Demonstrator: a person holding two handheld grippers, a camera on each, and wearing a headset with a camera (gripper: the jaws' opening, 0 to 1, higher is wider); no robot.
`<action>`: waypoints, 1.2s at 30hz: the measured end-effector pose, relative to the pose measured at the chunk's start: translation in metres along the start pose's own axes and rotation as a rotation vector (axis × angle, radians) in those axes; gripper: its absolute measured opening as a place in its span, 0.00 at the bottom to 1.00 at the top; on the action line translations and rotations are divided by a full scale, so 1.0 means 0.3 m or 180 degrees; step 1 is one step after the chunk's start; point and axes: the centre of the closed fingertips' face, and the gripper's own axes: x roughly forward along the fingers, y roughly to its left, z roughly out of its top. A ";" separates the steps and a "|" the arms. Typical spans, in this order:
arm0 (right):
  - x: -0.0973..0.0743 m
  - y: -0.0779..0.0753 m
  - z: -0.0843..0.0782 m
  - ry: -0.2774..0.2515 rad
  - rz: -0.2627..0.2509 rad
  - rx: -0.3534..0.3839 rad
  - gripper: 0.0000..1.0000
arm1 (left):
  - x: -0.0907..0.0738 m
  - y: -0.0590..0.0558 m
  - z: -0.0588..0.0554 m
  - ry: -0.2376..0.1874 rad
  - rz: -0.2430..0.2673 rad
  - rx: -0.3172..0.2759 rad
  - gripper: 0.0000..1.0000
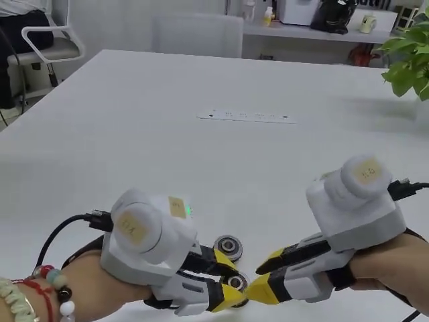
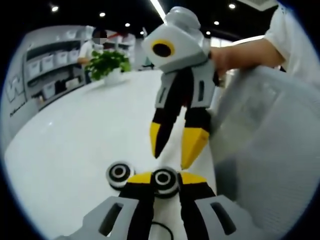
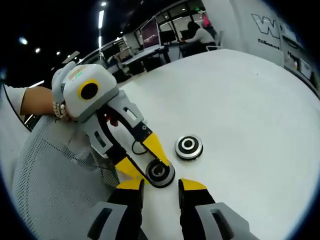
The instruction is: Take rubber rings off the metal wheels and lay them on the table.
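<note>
Near bench (image 1: 134, 141) edge: L gripper (image 1: 229, 280) jaws clamped on metal wheel (image 2: 165, 181). R gripper (image 1: 263, 275) jaws apart, nothing between, tips crowding just right of that wheel. 2nd wheel (image 1: 228, 246) just beyond it, flat on bench, not touching. Power strip (image 1: 247, 117) well beyond; plant (image 1: 409, 64) far beyond-right.

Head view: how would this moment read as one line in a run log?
left gripper: jaws shut on wheel | right gripper: jaws open, tips near that wheel | second wheel: lying on table beside them
</note>
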 end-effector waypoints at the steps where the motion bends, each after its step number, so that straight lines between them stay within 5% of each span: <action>1: 0.002 0.003 -0.003 0.0014 0.0010 -0.0023 0.26 | -0.001 0.005 -0.001 0.0002 0.0027 -0.0010 0.18; 9: 0.025 0.000 -0.036 0.0113 0.0000 -0.0054 0.26 | -0.004 0.014 -0.006 0.0005 0.0034 0.0003 0.14; 15: 0.057 -0.004 -0.046 0.0153 -0.0092 -0.0357 0.26 | -0.003 0.016 -0.008 0.0000 0.0034 -0.0001 0.14; 36: 0.059 -0.023 -0.050 0.0181 -0.0192 -0.0875 0.06 | -0.005 0.018 -0.012 -0.0008 0.0072 -0.0038 0.14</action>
